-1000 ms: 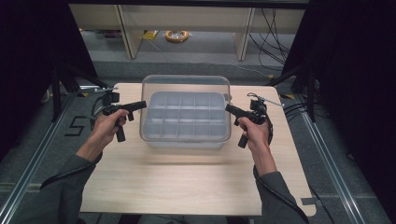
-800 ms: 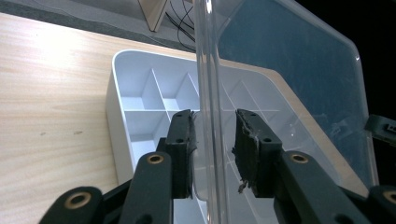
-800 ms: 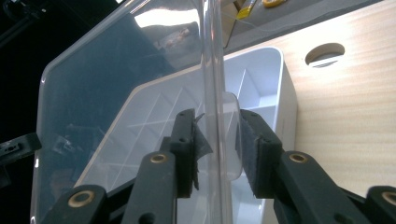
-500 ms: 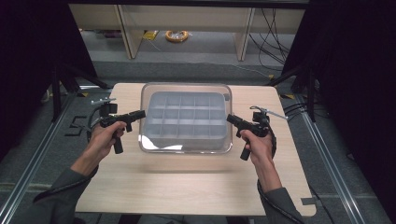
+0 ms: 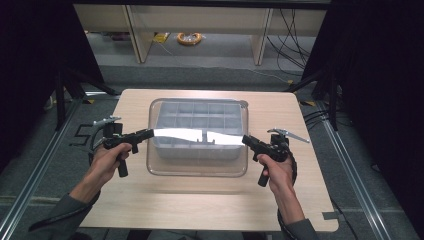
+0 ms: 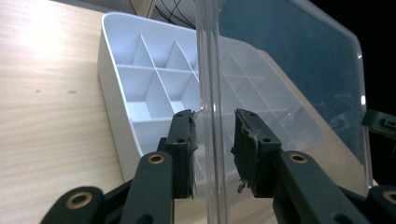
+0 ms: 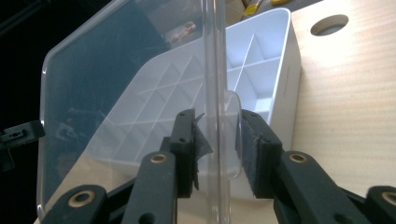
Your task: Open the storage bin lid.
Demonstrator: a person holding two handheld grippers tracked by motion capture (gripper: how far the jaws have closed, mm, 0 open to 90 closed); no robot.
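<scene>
- Since a second ago we've drawn both grippers toward us and the clear lid (image 5: 197,150) has come along: it was sitting over the white compartment tray (image 5: 197,116), now it's tilted, near edge down by the table (image 5: 150,210) front, upper edge catching glare across the tray.
- Left gripper (image 5: 148,133) is at the lid's left edge; in the left gripper view its jaws straddle the lid rim (image 6: 211,116) with a visible gap on both sides, so narrow but not pinched.
- Right gripper (image 5: 246,139) mirrors it on the right edge; in the right gripper view the pads (image 7: 189,140) sit close to the rim (image 7: 215,93), near-touching. We can't tell whether it's truly clamped.
- Tray stays mid-table, compartments look empty, partly seen through the lid.
- Step in hand, as we read it: lifting the lid off the tray.
- Next move: firm up both grips evenly, keep both sides level, clear the tray's near wall, set the lid flat on the bare table in front.
- Risk: loose left grip lets the lid slip or twist.
</scene>
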